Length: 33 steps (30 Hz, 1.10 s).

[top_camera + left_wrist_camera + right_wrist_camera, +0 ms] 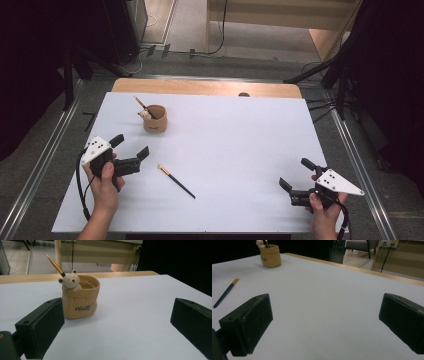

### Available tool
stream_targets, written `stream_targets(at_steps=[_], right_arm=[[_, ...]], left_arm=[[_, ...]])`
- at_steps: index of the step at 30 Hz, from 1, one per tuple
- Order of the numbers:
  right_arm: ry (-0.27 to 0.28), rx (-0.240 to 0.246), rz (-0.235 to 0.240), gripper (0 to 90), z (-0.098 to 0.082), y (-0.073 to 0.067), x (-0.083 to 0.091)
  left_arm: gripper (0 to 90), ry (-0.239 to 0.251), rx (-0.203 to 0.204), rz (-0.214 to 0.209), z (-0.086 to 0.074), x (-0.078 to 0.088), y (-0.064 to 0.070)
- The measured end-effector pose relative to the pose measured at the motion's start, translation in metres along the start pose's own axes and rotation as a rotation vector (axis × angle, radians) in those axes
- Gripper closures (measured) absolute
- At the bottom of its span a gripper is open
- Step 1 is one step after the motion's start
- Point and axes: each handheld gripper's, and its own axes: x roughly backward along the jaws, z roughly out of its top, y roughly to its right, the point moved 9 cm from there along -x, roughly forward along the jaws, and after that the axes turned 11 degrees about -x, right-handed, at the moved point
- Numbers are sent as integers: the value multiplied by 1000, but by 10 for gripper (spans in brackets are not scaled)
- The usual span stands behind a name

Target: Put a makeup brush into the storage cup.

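Black-handled brush (177, 181) with a tan ferrule end lies flat on your white surface (240, 150), between both grippers, nearer your left gripper (131, 146). Tan soft-sided cup (154, 118) with a bear figure on its rim holds a second brush (140, 104), leaning. Left jaws wide, empty. Right gripper (295, 174) jaws wide, empty.

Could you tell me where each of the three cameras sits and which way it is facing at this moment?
High view: above the person's side, looking forward and down on the white table; both hands, left gripper and right gripper show.
Left gripper view: rides the left gripper, faces the bear cup; its open jaws frame it.
Right gripper view: rides the right gripper, looks across the table; open jaws.
Shared: the cup and the loose brush.
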Motion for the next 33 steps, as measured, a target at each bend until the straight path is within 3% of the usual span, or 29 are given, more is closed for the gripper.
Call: stream_targets(at_steps=[3, 9, 12, 33], right_arm=[[1, -3, -1, 0, 1, 0, -1], [-4, 4, 1, 0, 0, -1, -3], [-1, 5, -2, 0, 0, 0, -2], [0, 1, -26, 0, 1, 5, 3]], left_arm=[[0, -15, -41, 9, -5, 6, 4], [0, -12, -26, 4, -19, 19, 5], [0, -32, -44, 12, -28, 25, 4], [0, -61, -53, 38, -51, 67, -3]])
